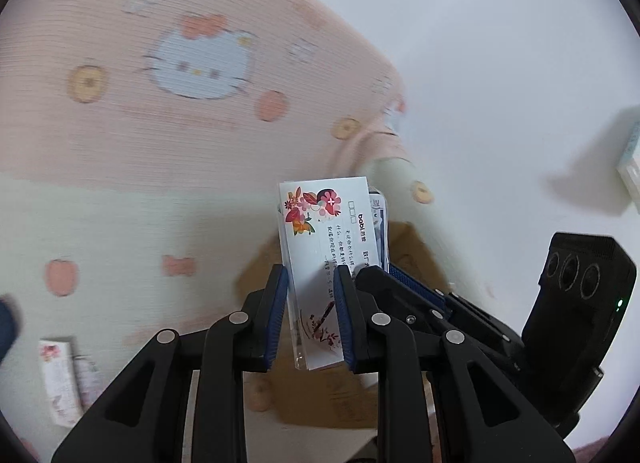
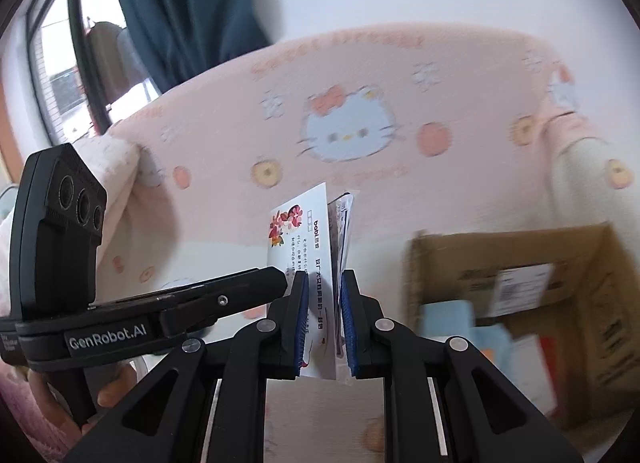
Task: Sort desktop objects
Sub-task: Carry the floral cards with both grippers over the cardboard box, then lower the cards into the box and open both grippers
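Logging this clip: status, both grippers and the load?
Left gripper and right gripper both shut on floral card stack, held upright. Cardboard box open at right. Nothing in the way.

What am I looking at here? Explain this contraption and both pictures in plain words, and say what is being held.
There is no robot here. A person holds two hand tools, each ending in a two-finger claw with a wide-angle camera behind it. One picture looks along the left claw, the other along the right claw. A hand on the left tool's handle shows in the right view.

Both claws are shut on the same flowered card bundle, side by side. Behind them is a pink cartoon-cat cover. An open cardboard box with things inside stands to the right. Another card pack lies at the lower left.
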Motion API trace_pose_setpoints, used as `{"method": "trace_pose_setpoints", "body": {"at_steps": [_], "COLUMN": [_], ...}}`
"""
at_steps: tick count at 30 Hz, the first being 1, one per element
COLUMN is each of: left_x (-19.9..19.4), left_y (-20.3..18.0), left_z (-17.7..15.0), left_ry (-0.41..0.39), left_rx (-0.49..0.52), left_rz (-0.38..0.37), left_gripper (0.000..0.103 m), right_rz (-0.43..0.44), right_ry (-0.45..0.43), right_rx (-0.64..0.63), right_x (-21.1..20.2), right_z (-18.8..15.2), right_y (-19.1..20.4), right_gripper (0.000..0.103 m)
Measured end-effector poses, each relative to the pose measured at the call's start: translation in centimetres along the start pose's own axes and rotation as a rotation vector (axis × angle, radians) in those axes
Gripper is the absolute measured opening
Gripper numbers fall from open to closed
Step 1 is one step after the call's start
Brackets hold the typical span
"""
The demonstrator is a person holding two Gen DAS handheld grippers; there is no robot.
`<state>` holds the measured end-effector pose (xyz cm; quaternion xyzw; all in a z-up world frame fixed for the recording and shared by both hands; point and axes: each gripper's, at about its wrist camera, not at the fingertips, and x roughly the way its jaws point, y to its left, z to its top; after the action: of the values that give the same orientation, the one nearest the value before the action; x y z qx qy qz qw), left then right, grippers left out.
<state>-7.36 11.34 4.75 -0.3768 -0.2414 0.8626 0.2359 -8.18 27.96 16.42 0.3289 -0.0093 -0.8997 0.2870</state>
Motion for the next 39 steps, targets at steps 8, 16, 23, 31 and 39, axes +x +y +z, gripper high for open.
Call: {"method": "trace_pose_setpoints", "body": {"at_steps": [8,16,23,31,39], "left_x": [6.5,14.0,19.7,22.2,23.3], "left_y": [-7.0,-11.2,-11.8,-12.5,-9.7], "left_z": [-0.4,-0.9,-2.1,-3.6,-2.3], "left_ry": [0.094,0.282,0.443,0.544,0.529], "left_rx": [0.088,0.105,0.059,0.053,-0.029], "left_rz": [-0.083,-0.167,-0.167,-0.148,-0.099], "left_gripper": [0.024,0.024,0.023,0.011,0.026], "right_rz": [-0.145,-0.243,-0.265,-0.347,-0.373], "right_ry": [-0.022,0.036,0.101,0.243,0.274], "right_rx": [0.088,0.22,0.313,0.333,0.327], "right_x": [-4.1,-6.5,-6.0,-2.6,-2.7], "right_z": [-0.4,-1.8,-3.0,-4.4,-5.3], "right_y": [-7.2,-15.3,-19.8,-22.5,-23.1], "right_gripper": [0.01,0.01,0.01,0.004,0.004]}}
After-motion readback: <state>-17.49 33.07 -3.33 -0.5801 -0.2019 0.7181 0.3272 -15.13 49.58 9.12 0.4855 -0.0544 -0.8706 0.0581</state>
